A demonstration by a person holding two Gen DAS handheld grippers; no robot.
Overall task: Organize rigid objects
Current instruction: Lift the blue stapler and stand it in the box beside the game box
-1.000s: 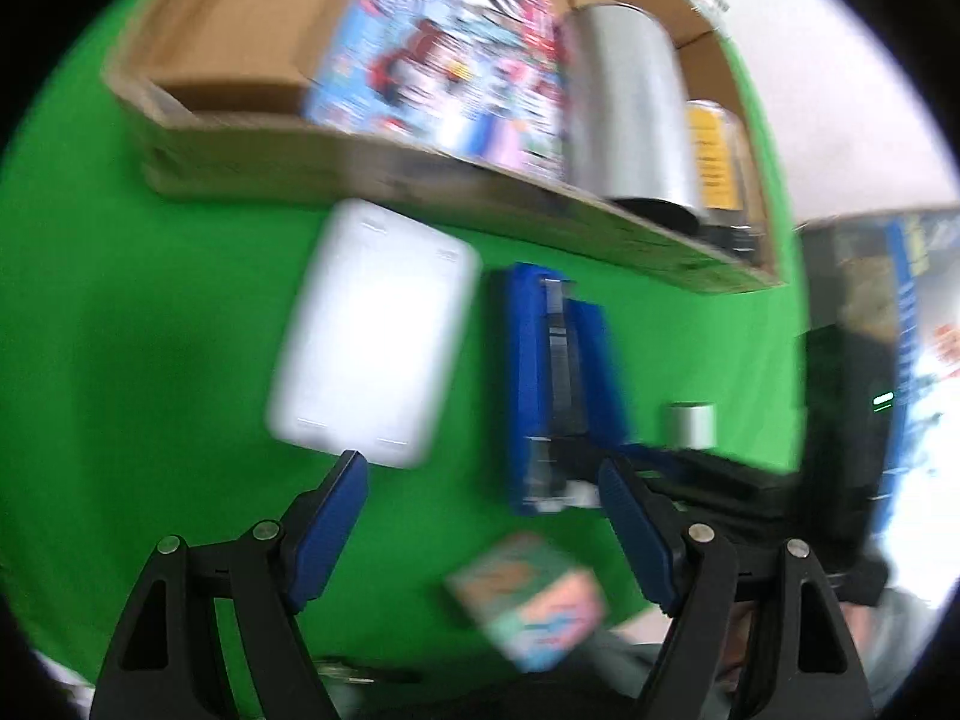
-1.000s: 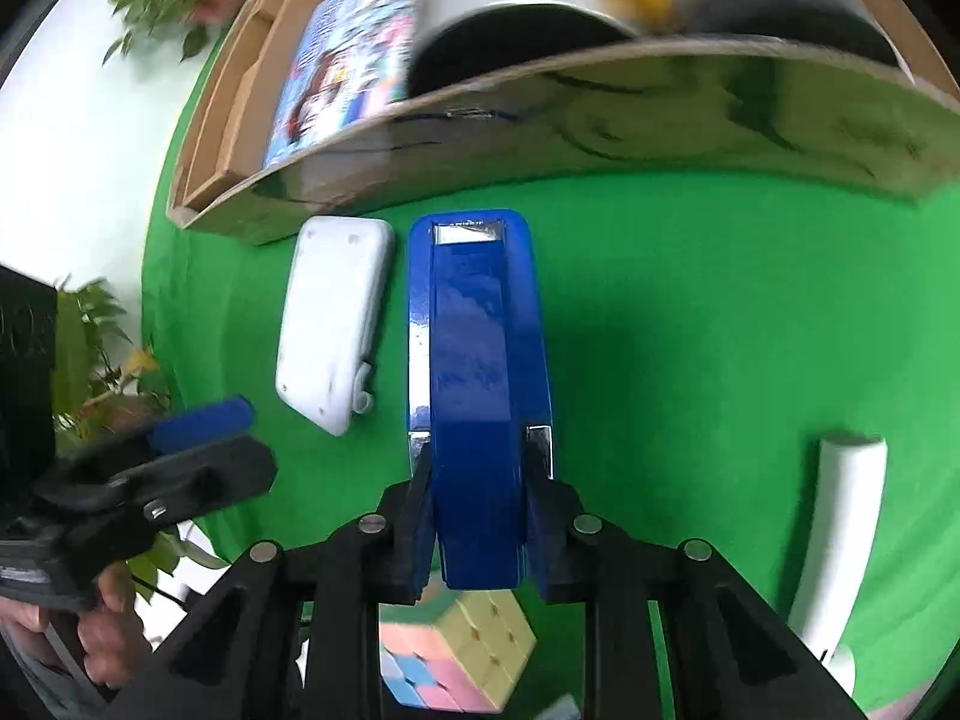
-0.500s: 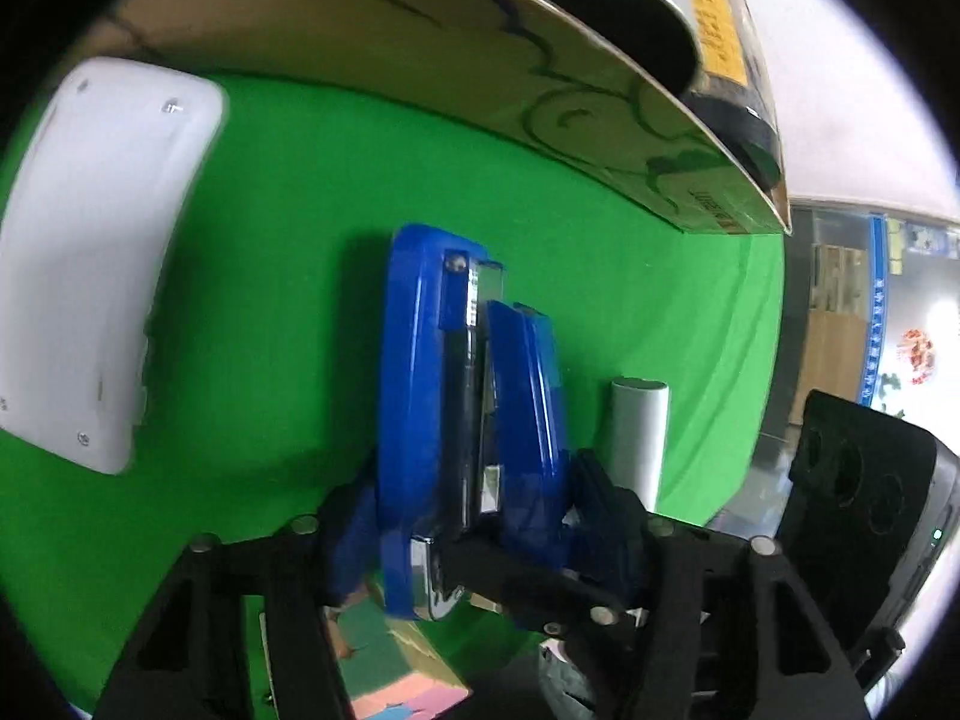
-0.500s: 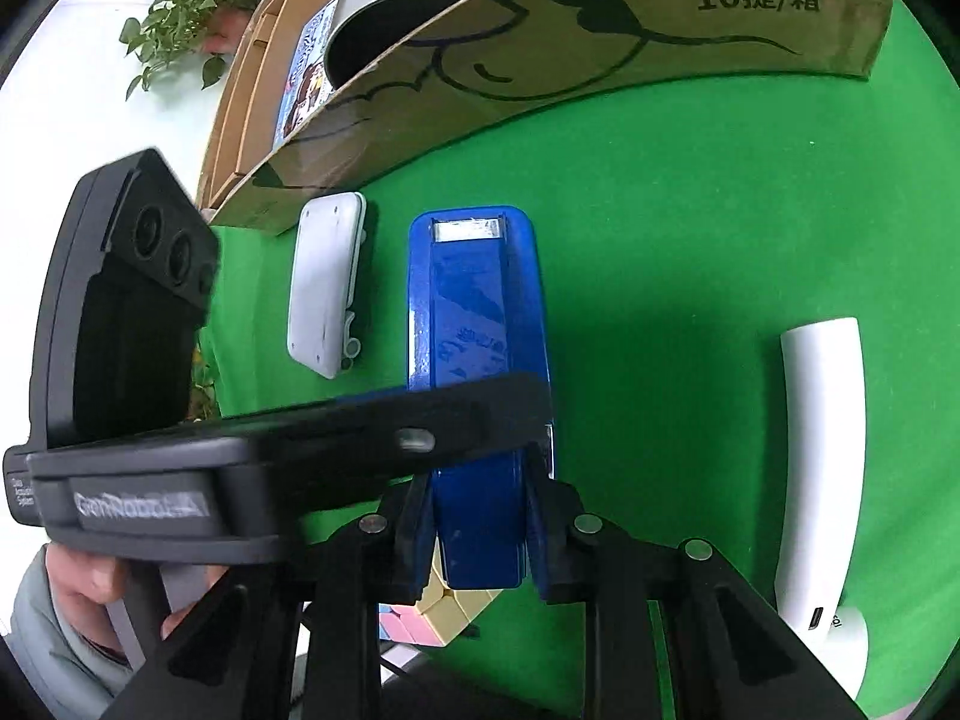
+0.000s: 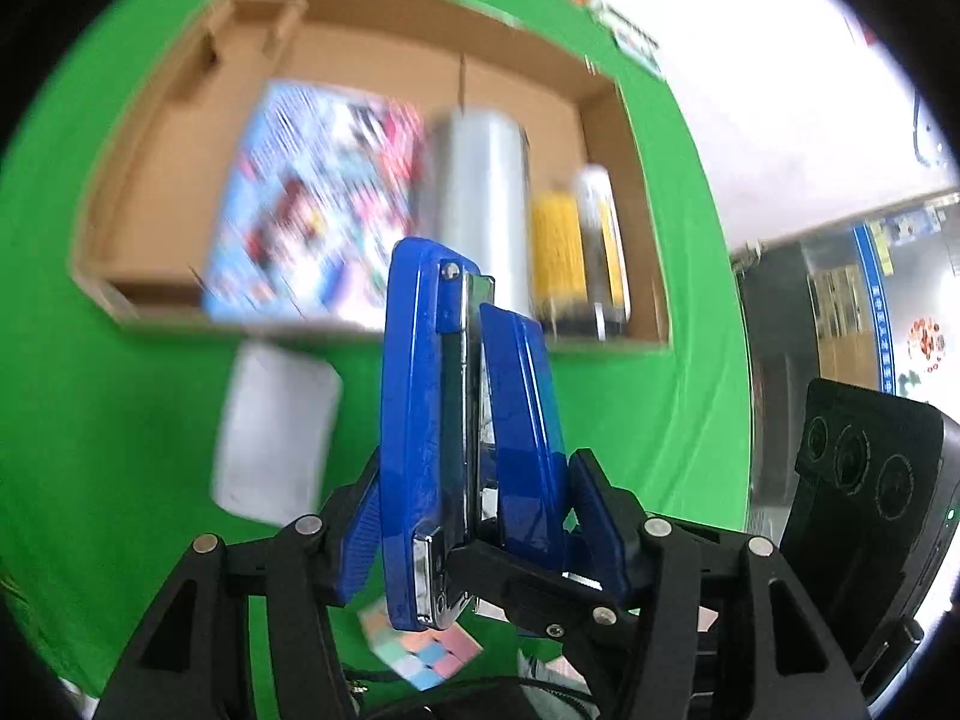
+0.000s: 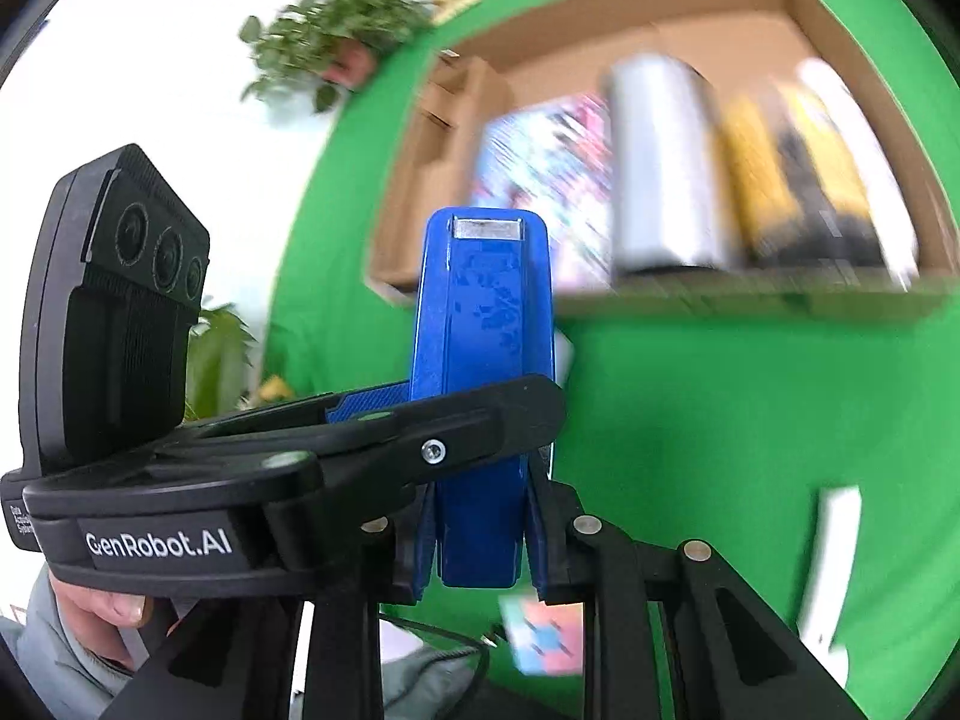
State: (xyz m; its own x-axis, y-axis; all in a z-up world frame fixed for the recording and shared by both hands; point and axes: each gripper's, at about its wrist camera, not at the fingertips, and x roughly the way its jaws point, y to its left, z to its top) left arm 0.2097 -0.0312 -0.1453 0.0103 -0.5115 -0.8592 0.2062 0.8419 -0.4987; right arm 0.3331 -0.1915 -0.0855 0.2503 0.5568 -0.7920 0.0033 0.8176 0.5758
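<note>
Above the green cloth (image 5: 120, 420), both hand-held grippers clamp the blue stapler (image 5: 474, 420)

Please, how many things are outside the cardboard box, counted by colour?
Blue: 1, the blue plastic stapler
White: 2, the white flat rectangular case and the white plastic tube
Multicoloured: 1, the pastel puzzle cube
Total: 4

We note both grippers black-framed with ribbed blue pads (image 5: 354, 546) and silver rivets. Left gripper (image 6: 420, 414) – white "GenRobot.AI" label, three round lenses at 10 o'clock. Hand (image 6: 108, 606) at 7 o'clock – grey sleeve.
</note>
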